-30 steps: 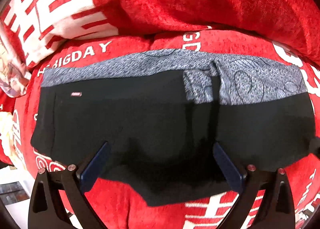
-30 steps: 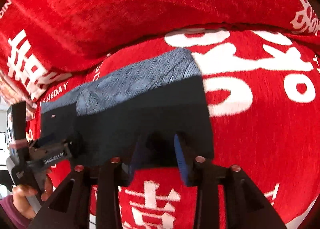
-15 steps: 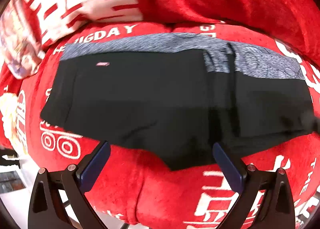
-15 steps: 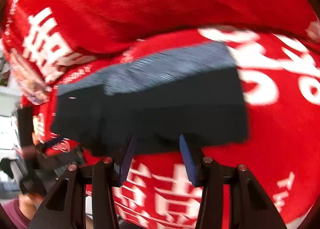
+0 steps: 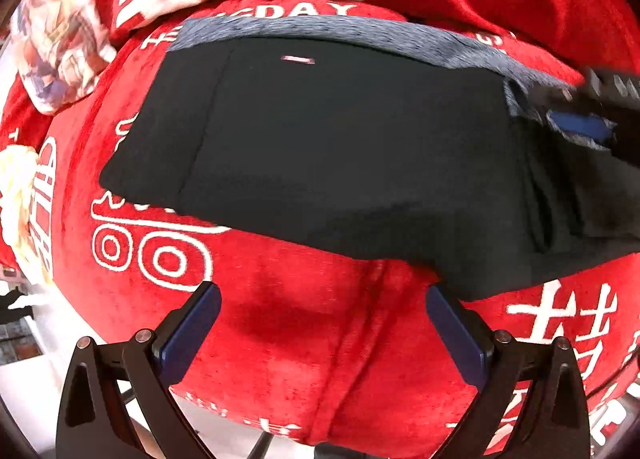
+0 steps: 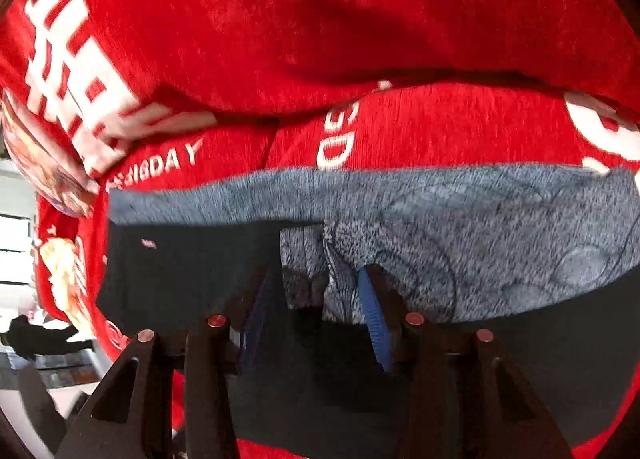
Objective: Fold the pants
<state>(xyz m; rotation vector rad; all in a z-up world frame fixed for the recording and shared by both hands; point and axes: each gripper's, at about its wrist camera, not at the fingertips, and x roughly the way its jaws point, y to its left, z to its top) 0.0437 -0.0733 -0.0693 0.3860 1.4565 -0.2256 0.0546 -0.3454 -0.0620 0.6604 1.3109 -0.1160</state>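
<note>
Two claws show over a pair of black pants point(image 5: 340, 147) with a grey speckled waistband point(image 5: 320, 29), which lies on a red cushion point(image 5: 304, 339) printed with white lettering. One side of the pants is folded over the other, so a grey patterned patch point(image 6: 500, 251) faces up near the middle. The left claw point(image 5: 323, 333) hangs near the front edge of the cushion with its blue-padded fingers spread wide, touching nothing; the lower hem of the pants lies just beyond its right finger. The right claw point(image 6: 316, 311) is down on the pants at the fold. Its fingers stand close together with fabric between them, though blur makes it hard to say whether they truly pinch it. A red backrest cushion point(image 6: 320, 19) rises behind the waistband.
</note>
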